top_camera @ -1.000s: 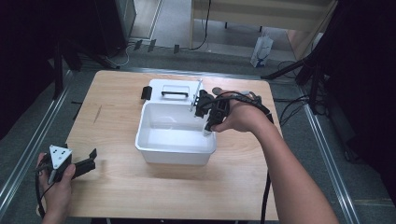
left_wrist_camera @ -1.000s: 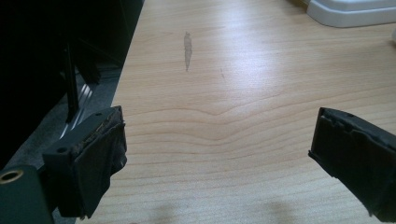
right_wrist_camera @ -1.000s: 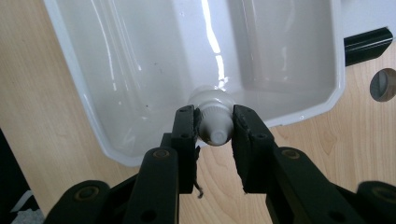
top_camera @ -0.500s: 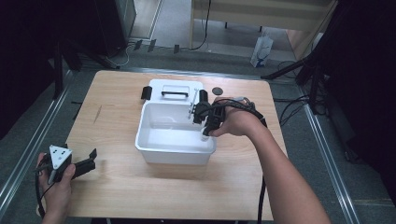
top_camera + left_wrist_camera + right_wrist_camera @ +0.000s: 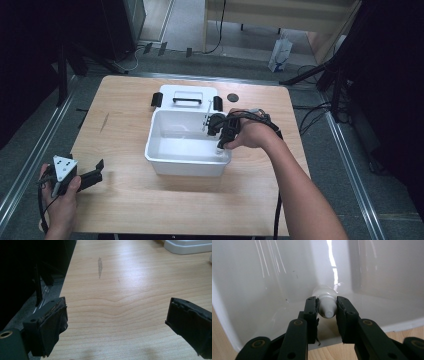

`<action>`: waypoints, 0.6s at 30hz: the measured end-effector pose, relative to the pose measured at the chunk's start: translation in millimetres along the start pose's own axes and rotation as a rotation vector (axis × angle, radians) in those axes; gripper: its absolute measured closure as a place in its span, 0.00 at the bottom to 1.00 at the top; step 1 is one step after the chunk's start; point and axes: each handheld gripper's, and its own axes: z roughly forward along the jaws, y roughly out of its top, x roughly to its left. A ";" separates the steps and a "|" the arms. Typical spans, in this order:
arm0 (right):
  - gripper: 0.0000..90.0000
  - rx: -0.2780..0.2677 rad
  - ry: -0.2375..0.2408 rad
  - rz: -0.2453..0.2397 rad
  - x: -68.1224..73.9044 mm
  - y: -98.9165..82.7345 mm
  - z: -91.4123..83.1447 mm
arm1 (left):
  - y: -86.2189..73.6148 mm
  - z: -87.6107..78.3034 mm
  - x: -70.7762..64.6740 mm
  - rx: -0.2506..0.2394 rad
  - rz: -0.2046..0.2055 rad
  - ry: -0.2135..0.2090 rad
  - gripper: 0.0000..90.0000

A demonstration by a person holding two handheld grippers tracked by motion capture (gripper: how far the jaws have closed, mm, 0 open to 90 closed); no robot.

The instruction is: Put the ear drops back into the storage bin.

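**Right gripper clamps white tube inside bin; left gripper idle and wide**

Right gripper has its jaws closed narrow on the capped end of a small white tube, pads touching both sides. The tube sits low in the white bin, at its near-right inside corner. In the high view the right gripper reaches over the bin's right rim. Left gripper is spread wide, holding nothing, jaws just above bare wooden table; in the high view it sits at the table's near-left corner. White lid with a black handle lies touching the bin's far side. Small dark disc right of the lid. Grey floor, cables and a white bag beyond the table.
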 end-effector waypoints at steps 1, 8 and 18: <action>0.80 0.007 -0.002 0.011 0.7 0.1 1.0 | 0.0 0.0 -0.1 0.000 0.000 0.000 0.05; 0.80 0.015 -0.002 -0.026 0.2 1.1 11.5 | 0.0 0.2 0.3 0.002 -0.006 -0.002 0.05; 0.80 0.044 0.027 -0.017 -0.1 2.8 22.4 | 0.3 0.6 0.7 0.008 -0.006 -0.005 0.05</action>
